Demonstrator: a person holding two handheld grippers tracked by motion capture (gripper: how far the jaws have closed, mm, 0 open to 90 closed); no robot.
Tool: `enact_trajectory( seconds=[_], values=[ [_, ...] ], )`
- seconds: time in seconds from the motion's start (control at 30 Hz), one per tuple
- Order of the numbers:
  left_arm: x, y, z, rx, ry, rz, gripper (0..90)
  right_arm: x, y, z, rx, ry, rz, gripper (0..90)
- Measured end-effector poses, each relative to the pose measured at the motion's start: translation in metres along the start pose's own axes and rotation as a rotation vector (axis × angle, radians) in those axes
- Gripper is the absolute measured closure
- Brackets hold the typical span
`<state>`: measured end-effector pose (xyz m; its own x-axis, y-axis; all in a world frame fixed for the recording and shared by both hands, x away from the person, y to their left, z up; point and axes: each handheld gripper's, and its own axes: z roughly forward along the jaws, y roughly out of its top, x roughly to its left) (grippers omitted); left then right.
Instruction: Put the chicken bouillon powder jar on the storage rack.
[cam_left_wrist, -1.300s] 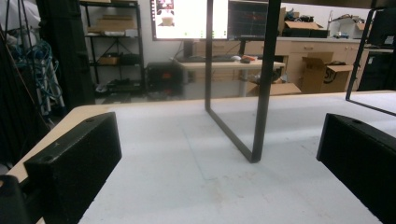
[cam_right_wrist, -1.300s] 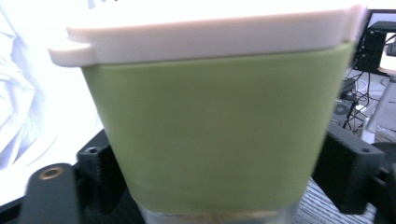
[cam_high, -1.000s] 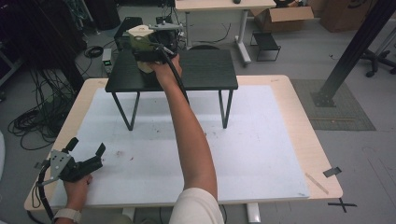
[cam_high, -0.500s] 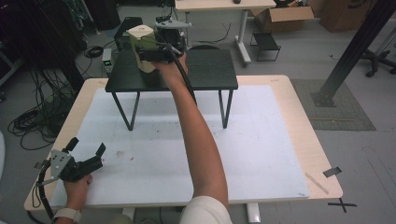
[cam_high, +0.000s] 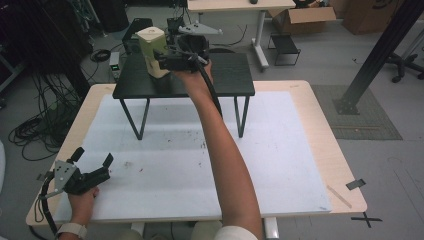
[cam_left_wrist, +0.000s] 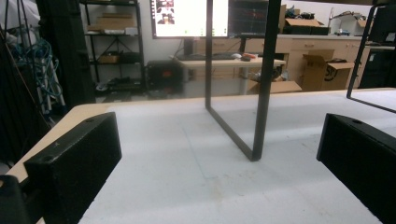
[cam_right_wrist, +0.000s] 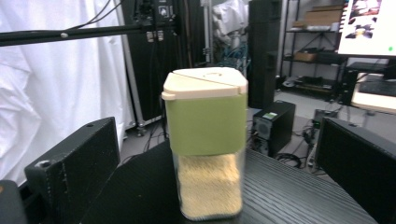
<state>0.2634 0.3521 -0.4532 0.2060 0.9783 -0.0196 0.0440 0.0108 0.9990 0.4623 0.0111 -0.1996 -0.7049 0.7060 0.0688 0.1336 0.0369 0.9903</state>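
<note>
Your right gripper (cam_high: 162, 59) fingers just spread wide, released beside grain container (cam_right_wrist: 205, 140), now standing on black stand (cam_high: 235, 75). Placement done; withdrawal left. Left gripper (cam_high: 95, 167) fingers open, empty.

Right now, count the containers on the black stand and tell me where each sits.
1: the green-banded container stands upright near the black stand's left end, just beyond the open right gripper.

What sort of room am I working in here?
Likely a robotics lab or workshop: coiled black cables on the floor, cardboard boxes by a desk, metal shelving and a lit monitor beyond the white-topped table.
</note>
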Motion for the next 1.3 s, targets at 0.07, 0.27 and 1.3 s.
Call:
enact_trajectory(
  seconds=[0.07,0.27,1.3],
  values=[
    [0.0,0.0,0.0,0.002,0.0,0.002,0.2,-0.001,-0.002,-0.008,-0.017,0.009,-0.002,0.0],
    [0.0,0.0,0.0,-0.001,0.001,0.002,0.2,-0.003,-0.011,-0.032,-0.052,-0.006,0.004,0.0],
    [0.0,0.0,-0.001,-0.002,0.001,0.003,0.2,-0.01,-0.078,-0.156,-0.128,-0.13,-0.025,0.0]
  ],
)
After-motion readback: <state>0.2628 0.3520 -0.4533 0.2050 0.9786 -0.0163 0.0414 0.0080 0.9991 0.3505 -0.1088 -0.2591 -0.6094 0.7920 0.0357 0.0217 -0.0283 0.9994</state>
